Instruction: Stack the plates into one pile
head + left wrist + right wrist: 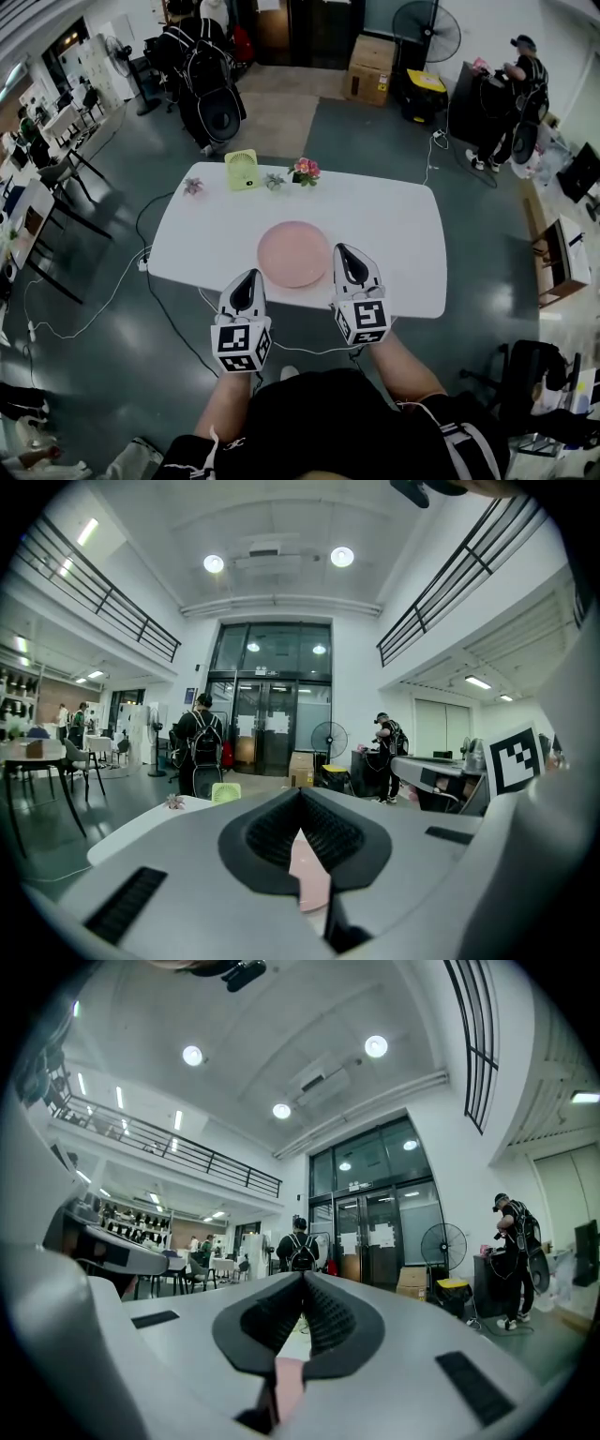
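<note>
We see a pale pink round plate (294,253), plain and unpatterned, against a plain white table with rounded corners (403,234). The left gripper (250,275) and right gripper (342,249) are light grey with black ribbed pads, and their cubes carry black-and-white square markers. We also note a small lime-green fan (242,169) and a bunch of pink flowers with green leaves (305,171). The smooth floor (112,347) is dark grey-green, and the cardboard box (370,67) is brown.
</note>
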`<state>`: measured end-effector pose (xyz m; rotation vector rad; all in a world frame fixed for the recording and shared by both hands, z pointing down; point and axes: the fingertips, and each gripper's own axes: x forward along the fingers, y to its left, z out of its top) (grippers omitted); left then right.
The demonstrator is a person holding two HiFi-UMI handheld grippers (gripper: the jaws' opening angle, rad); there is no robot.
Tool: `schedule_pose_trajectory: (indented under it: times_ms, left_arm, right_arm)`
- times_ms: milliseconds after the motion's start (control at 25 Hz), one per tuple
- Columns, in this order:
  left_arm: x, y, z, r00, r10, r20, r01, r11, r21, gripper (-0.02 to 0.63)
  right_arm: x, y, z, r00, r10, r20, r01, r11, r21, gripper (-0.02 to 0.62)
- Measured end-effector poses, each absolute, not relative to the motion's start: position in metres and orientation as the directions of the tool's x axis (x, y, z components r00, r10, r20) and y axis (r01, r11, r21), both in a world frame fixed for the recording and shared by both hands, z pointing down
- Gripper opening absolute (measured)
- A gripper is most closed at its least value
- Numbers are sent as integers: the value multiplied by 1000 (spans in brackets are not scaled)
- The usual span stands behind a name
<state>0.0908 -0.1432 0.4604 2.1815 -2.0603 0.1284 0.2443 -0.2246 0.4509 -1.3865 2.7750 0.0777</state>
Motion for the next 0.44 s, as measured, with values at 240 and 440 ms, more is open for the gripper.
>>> schedule_pose_trajectory:
  times_ms: [240,440]
  left_arm:
    - [93,-145,463,60,-986,158,-998,-54,41,12]
    - [99,-145,462,60,-986,158,-998,-54,40,12]
  right_arm:
    - [246,-226,457,-605,-795,-46,-796,605,24,14]
    - [248,-224,458,-618,-785,-41,-786,618,24,14]
